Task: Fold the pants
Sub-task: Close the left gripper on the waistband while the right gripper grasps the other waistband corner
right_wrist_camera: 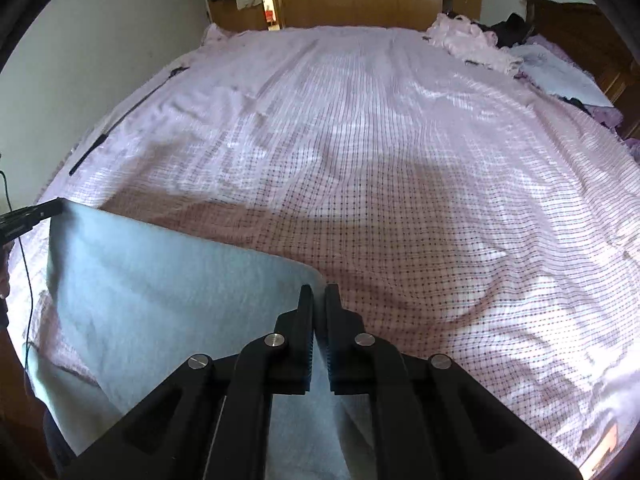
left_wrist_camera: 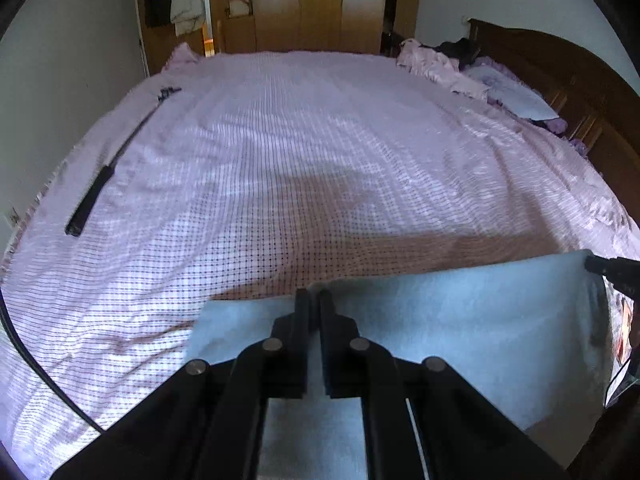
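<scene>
The pants (left_wrist_camera: 460,332) are pale blue-grey fabric, held up and stretched above the near edge of the bed. My left gripper (left_wrist_camera: 314,296) is shut on their top edge near one corner. My right gripper (right_wrist_camera: 319,292) is shut on the top edge at the other corner; the pants (right_wrist_camera: 160,280) hang to its left. The right gripper's tip shows at the far right in the left wrist view (left_wrist_camera: 600,266). The left gripper's tip shows at the far left in the right wrist view (right_wrist_camera: 44,210).
The bed (left_wrist_camera: 300,140) has a pink checked sheet. A long black rod (left_wrist_camera: 104,176) lies near its left edge. Pink bedding and pillows (left_wrist_camera: 460,72) are heaped at the dark wooden headboard (left_wrist_camera: 560,72) on the right. A wooden wardrobe (left_wrist_camera: 320,4) stands behind.
</scene>
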The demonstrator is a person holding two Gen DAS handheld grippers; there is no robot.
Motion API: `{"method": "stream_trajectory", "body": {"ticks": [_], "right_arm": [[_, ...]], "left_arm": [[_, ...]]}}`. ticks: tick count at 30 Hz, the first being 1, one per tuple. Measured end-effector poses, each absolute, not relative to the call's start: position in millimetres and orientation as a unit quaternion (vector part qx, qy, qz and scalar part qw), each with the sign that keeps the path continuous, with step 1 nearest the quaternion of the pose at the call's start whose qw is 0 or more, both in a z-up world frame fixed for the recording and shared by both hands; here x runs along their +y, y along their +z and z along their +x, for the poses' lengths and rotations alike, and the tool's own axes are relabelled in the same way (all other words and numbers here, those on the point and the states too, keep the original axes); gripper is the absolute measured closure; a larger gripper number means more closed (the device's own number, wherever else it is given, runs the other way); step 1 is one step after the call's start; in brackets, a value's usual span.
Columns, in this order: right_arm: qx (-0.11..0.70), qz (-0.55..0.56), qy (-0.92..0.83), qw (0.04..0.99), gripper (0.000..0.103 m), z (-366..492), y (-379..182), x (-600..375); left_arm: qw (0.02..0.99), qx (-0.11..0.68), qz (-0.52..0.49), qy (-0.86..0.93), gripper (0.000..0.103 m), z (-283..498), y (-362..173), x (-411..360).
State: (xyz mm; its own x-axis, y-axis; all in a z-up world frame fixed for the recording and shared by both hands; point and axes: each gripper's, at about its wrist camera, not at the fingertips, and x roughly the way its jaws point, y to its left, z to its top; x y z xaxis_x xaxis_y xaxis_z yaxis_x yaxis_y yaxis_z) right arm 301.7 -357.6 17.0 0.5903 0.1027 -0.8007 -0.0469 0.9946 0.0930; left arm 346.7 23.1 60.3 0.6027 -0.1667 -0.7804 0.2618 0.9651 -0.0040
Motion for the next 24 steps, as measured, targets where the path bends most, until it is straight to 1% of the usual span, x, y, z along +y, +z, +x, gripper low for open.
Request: {"method": "stream_trajectory", "body": {"ticks": [7,15,20,24], "right_arm": [[0.414,0.041,0.061,0.907,0.103,245.4,53.5,-352.9],[0.401,-0.001,0.077,0.913,0.103,167.5,75.6,-322.9],[0.405,-0.003,0.084,0.911,0.103,117.3,67.9,-312.7],[0.421,0.003,0.090,0.903,0.103,83.5,43.2,-309.7]], "left_arm": [[0.905,0.402,0.079,-0.117,0.098,281.0,91.8,37.1],[0.911,0.392,0.072,-0.111,0.098,191.4,101.2,56.8],[0.907,0.403,0.054,-0.113,0.098,132.7,89.0,70.4],[0.906,0.403,0.078,-0.102,0.098,92.1,64.0,69.0]]}}
